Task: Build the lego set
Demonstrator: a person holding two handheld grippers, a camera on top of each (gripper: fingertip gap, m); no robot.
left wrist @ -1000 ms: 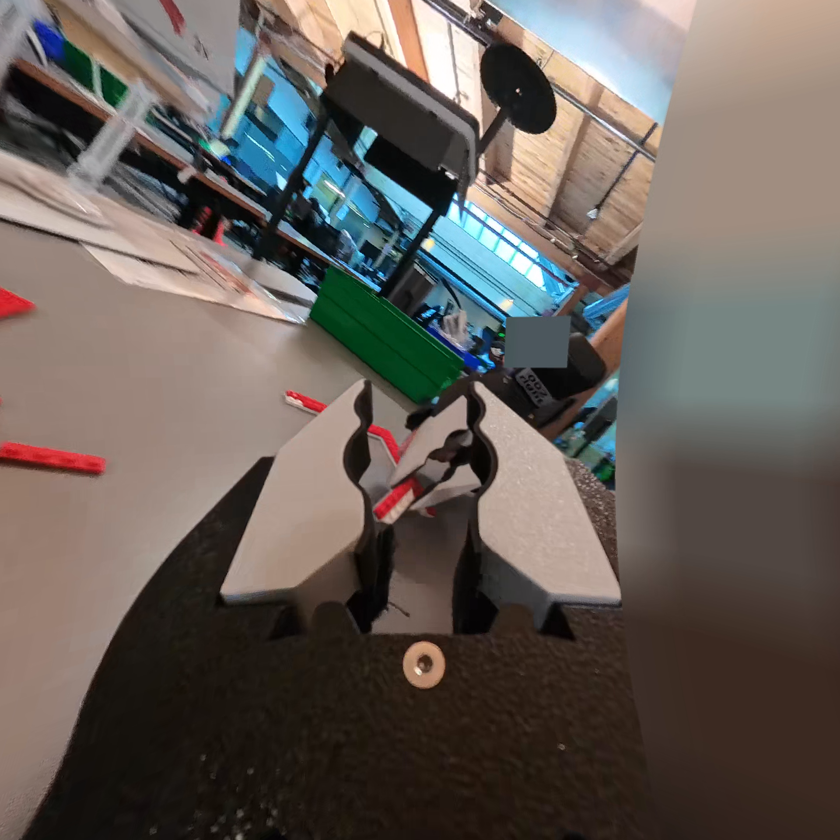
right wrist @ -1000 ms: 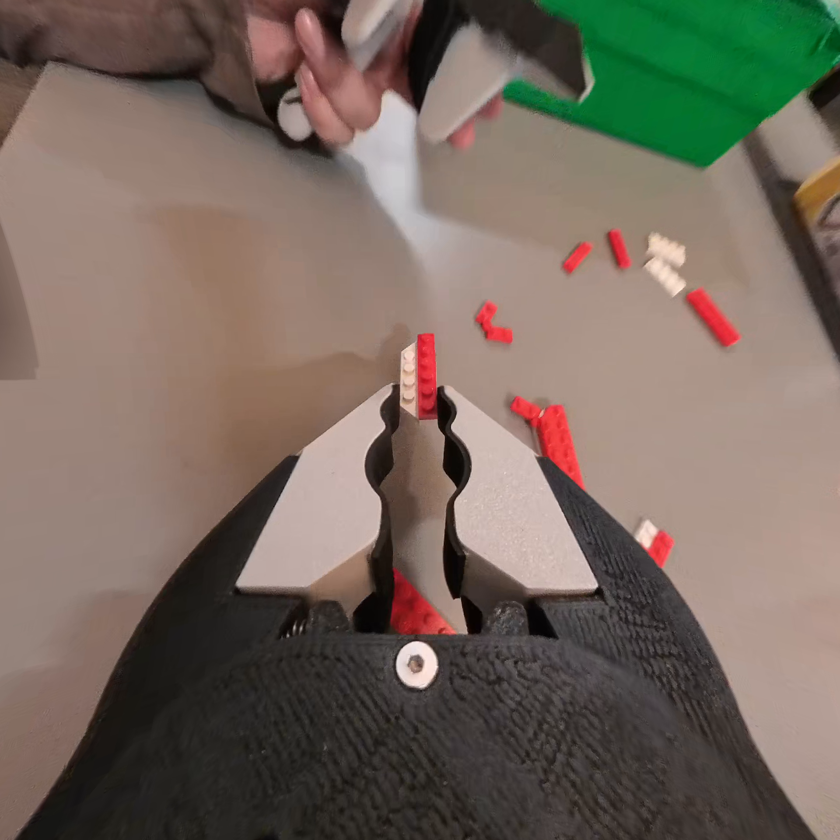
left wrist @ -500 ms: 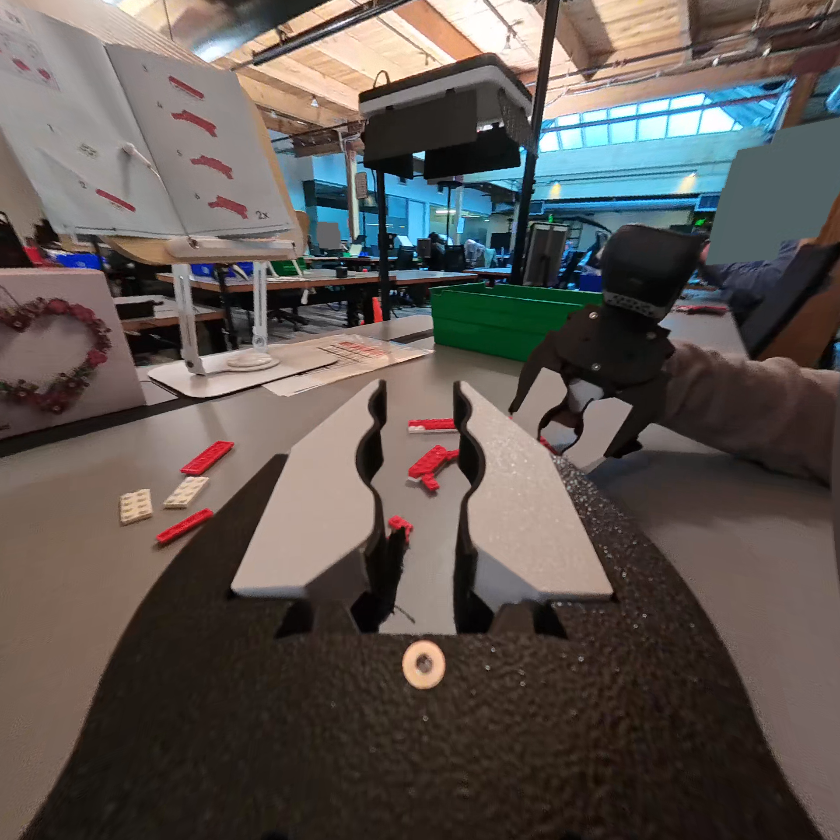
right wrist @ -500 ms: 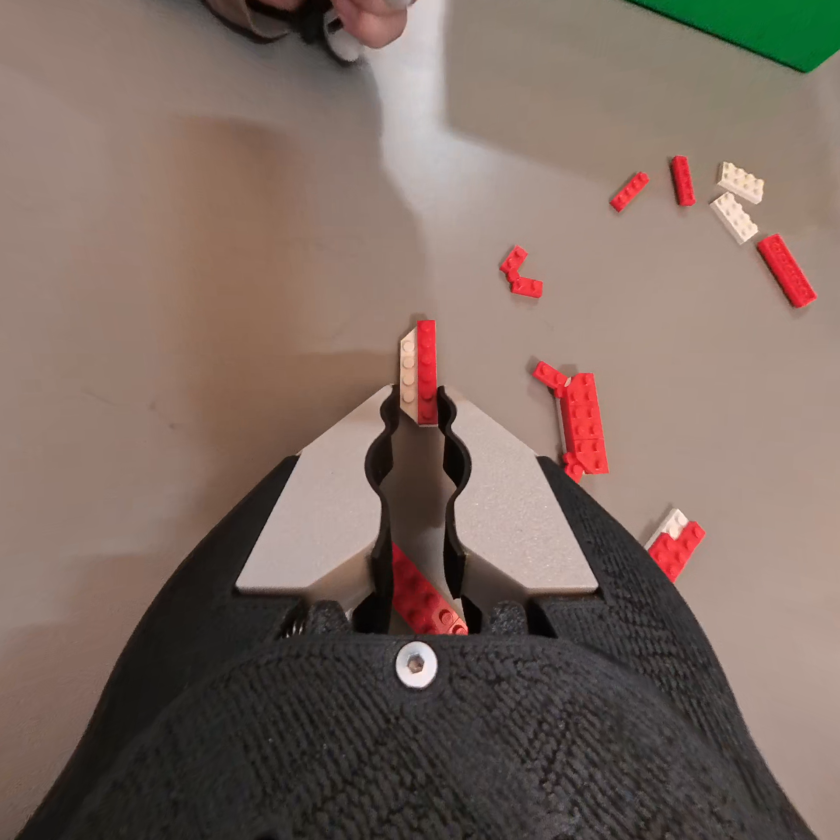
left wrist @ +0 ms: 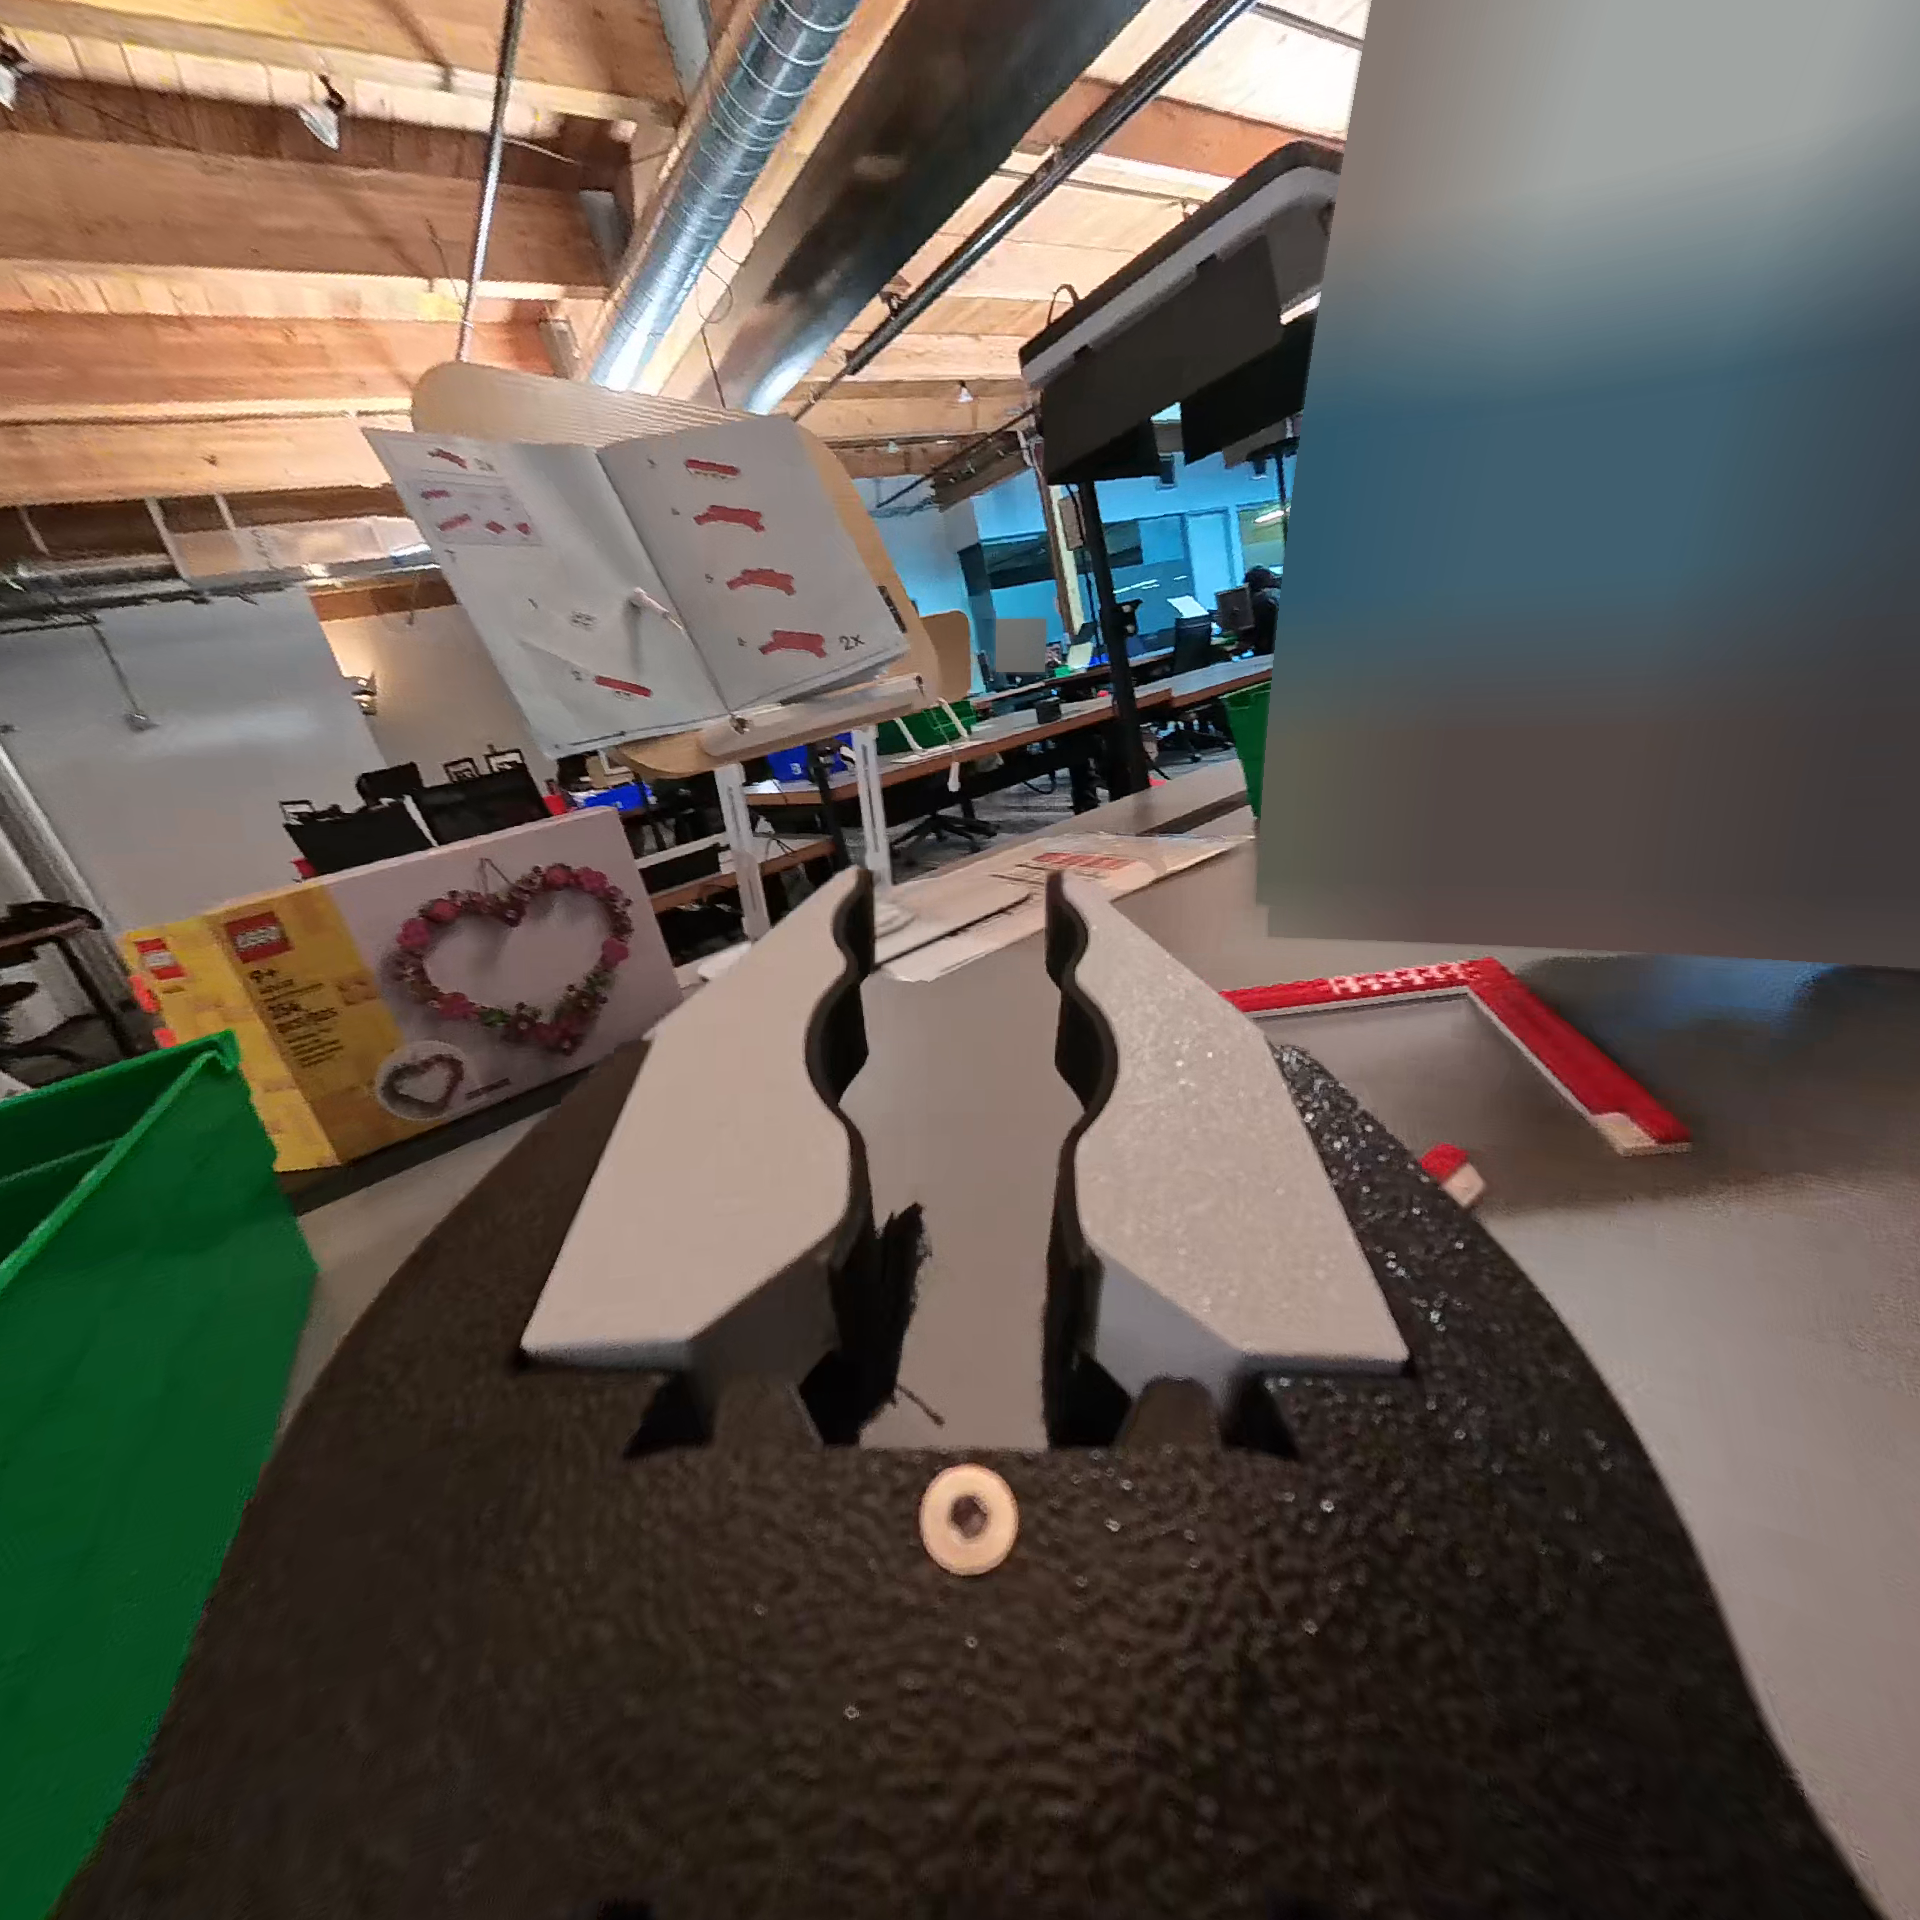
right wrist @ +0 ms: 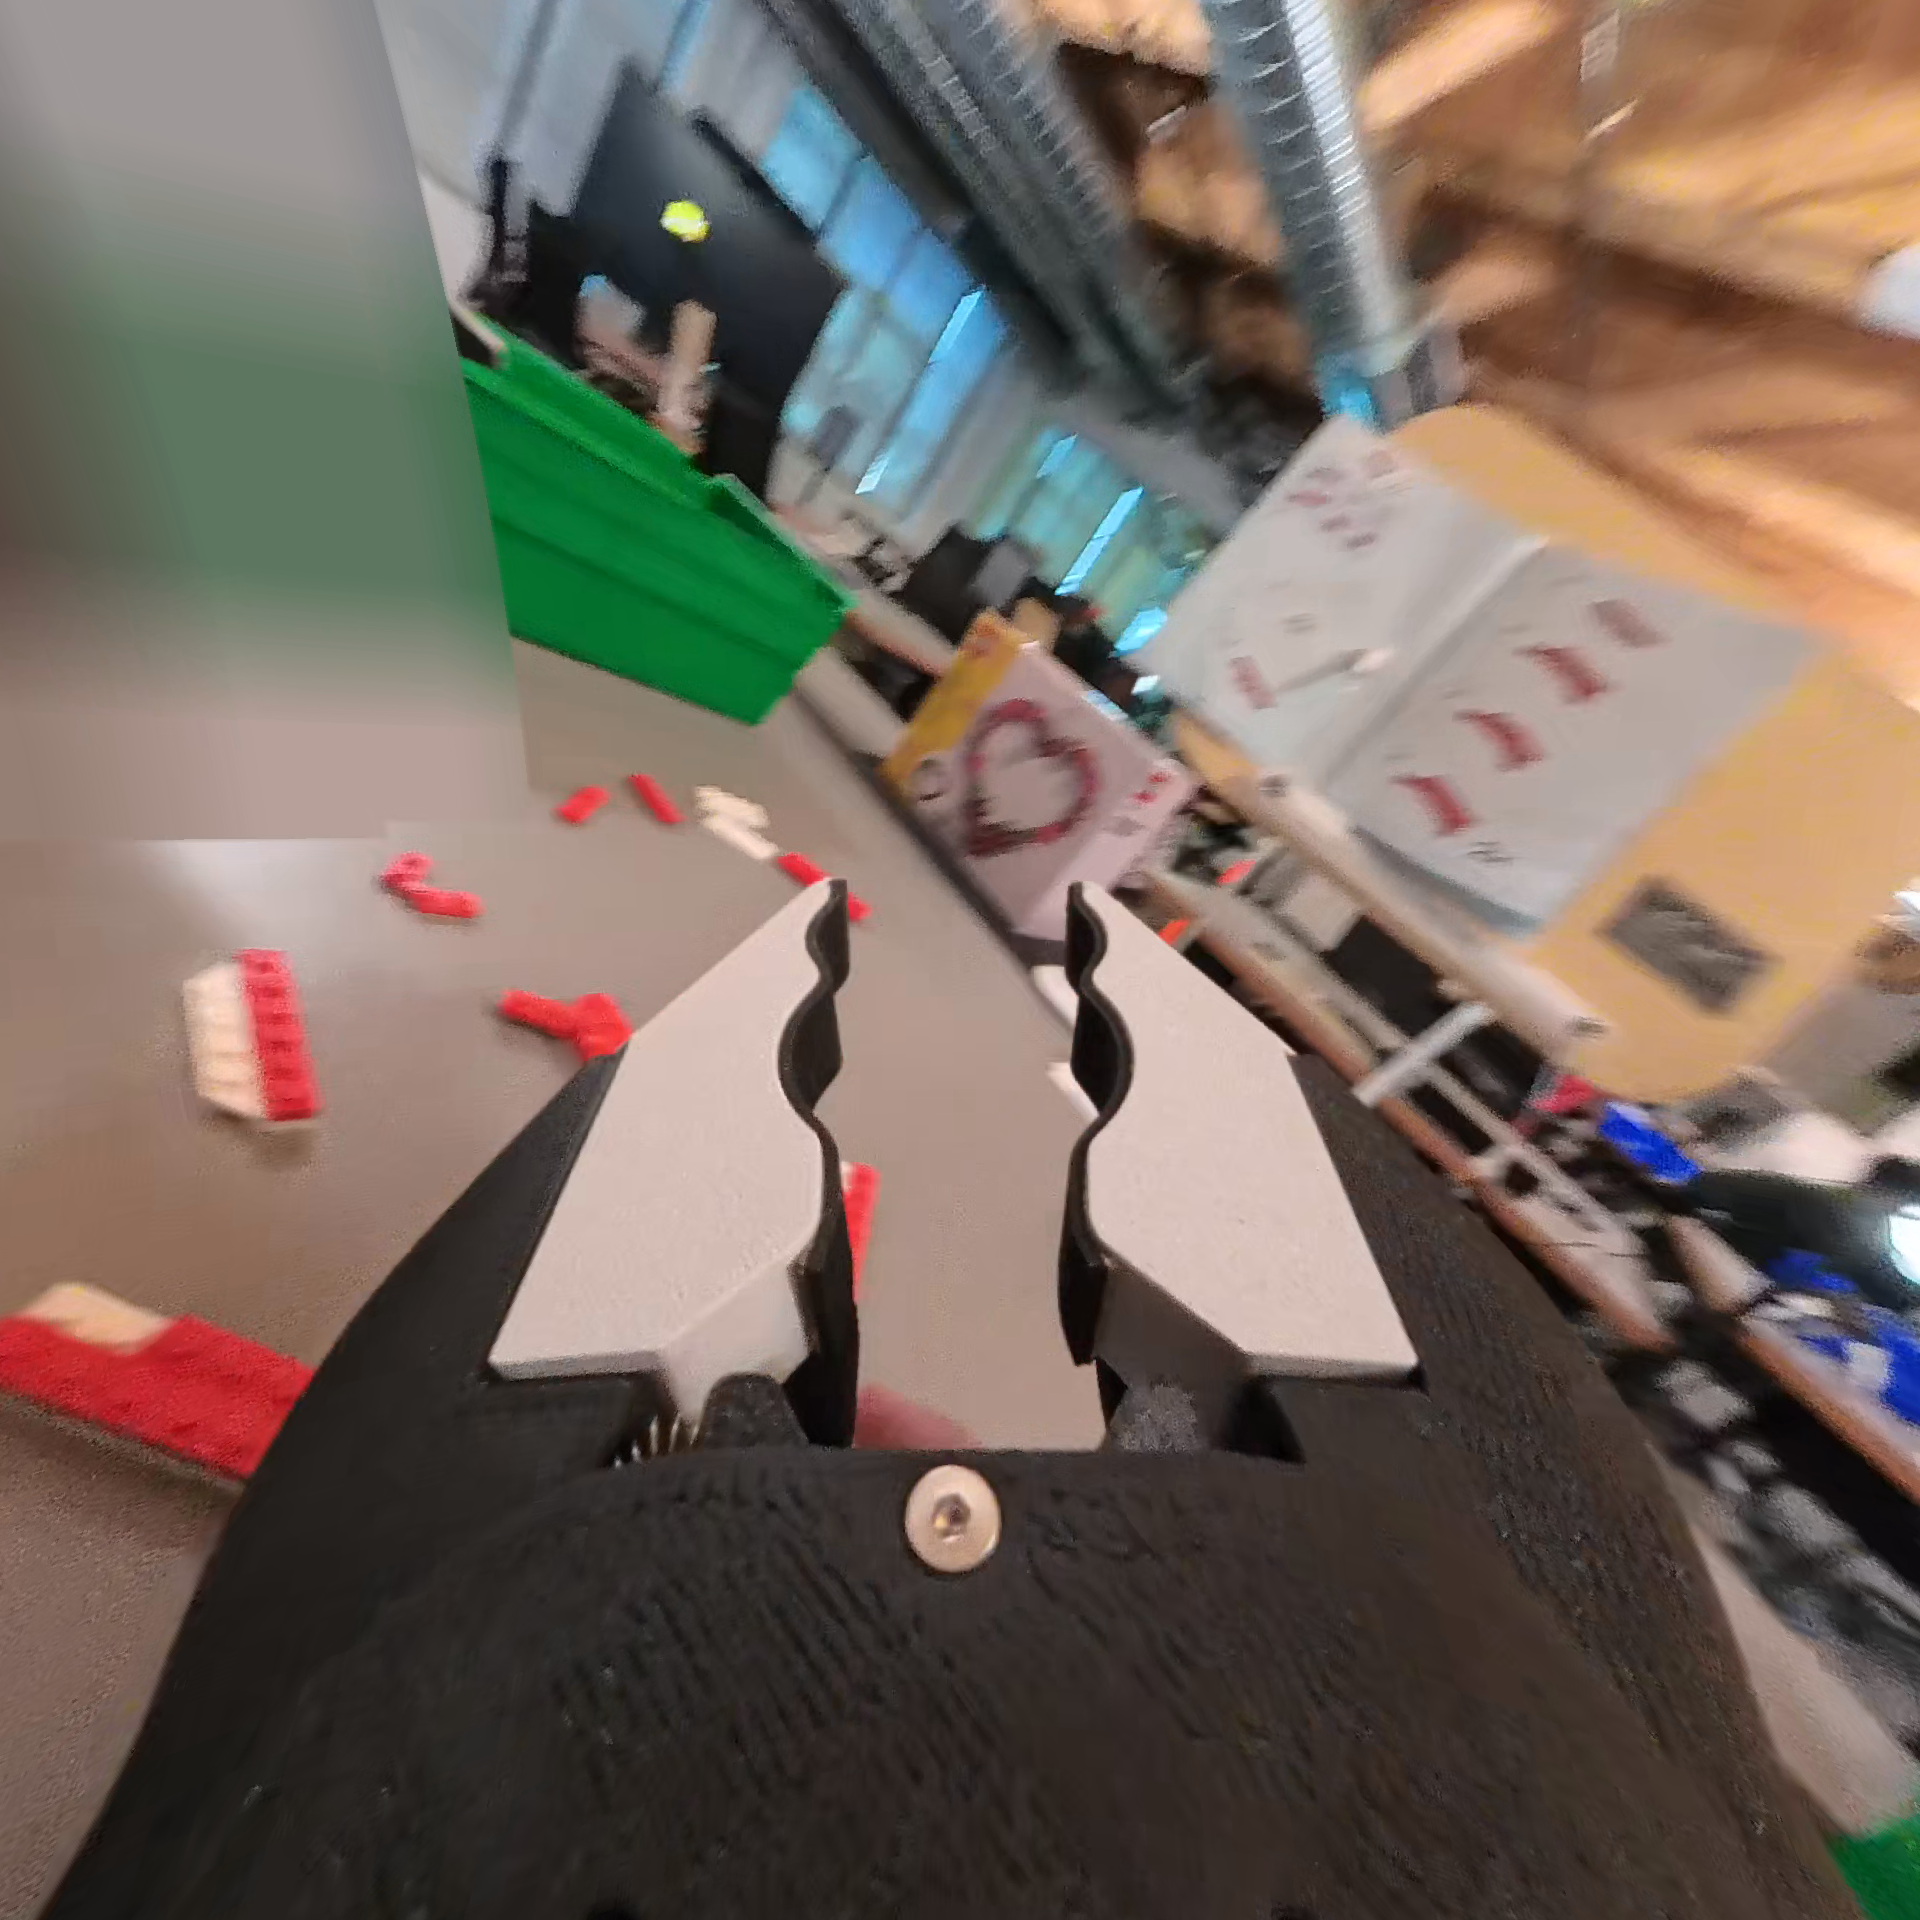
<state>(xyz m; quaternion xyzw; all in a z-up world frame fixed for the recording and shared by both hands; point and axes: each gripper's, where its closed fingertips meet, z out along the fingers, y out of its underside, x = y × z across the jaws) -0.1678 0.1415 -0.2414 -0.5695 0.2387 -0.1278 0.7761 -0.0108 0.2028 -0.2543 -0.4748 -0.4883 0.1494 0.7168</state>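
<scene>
Left hand-held gripper (left wrist: 954, 914): wide apart, nothing in it, held low over the gray counter (left wrist: 1662, 1299).
Right hand-held gripper (right wrist: 951, 902): wide apart too, nothing in it; this view is tilted and blurry.
Red frame (left wrist: 1538, 1029): a half-built lego frame lying flat on the counter, just right of the left hand-held gripper.
Tiny piece (left wrist: 1452, 1169): red and white, near the frame's closest end.
Red-white plate (right wrist: 255, 1034): flat on the counter, left of the right hand-held gripper, not touching it.
Big red piece (right wrist: 135, 1382): at the left edge, with a white bit on top.
Small red bricks (right wrist: 431, 891): spread out on the counter farther off, with a white one (right wrist: 736, 816) among them.
Green bin (right wrist: 634, 561): past the bricks; one more bin (left wrist: 125, 1299) sits close on the left in the left view.
Box (left wrist: 416, 977): stands at the far edge of the counter, with a heart wreath picture on it.
Booklet (left wrist: 644, 582): open on a stand behind the box.
</scene>
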